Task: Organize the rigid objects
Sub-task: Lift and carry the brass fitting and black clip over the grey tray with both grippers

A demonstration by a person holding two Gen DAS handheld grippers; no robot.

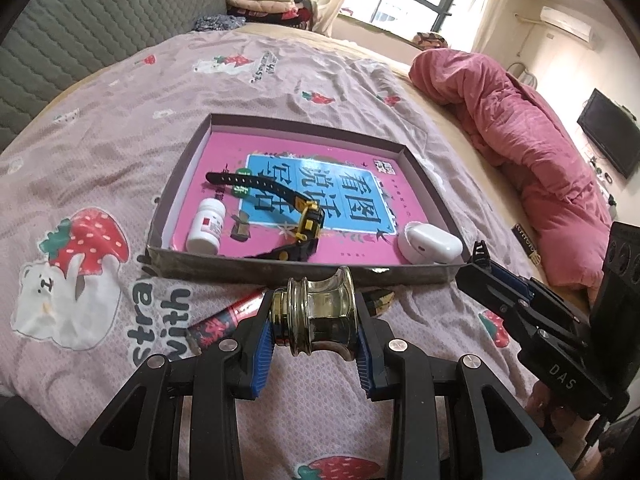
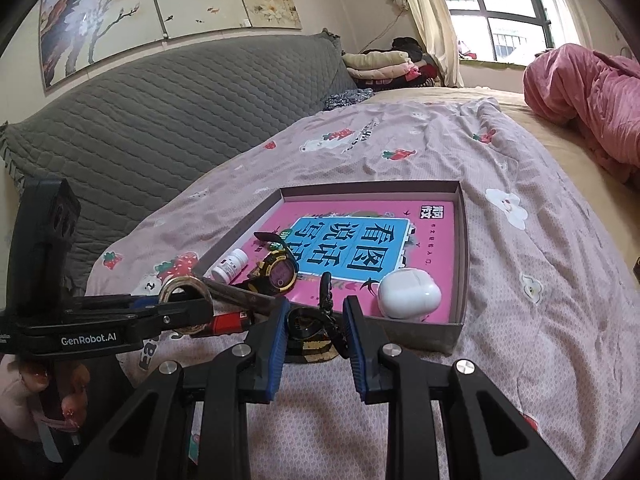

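A shallow grey box (image 1: 304,270) (image 2: 462,240) with a pink book inside lies on the bed. In it are a white pill bottle (image 1: 206,226) (image 2: 230,266), a black-and-yellow watch (image 1: 306,222) (image 2: 280,274) and a white earbud case (image 1: 430,242) (image 2: 408,294). My left gripper (image 1: 316,328) is shut on a gold spool-shaped object (image 1: 320,316) (image 2: 184,290), held just before the box's near wall. My right gripper (image 2: 315,328) (image 1: 486,264) is shut on a black keychain (image 2: 310,322) in front of the box.
A red tube (image 1: 228,320) (image 2: 228,322) and a dark gold-edged item (image 1: 380,300) (image 2: 316,350) lie on the strawberry-print sheet (image 1: 100,160) before the box. A pink quilt (image 1: 520,128) is piled at the right. A grey headboard (image 2: 160,128) stands behind.
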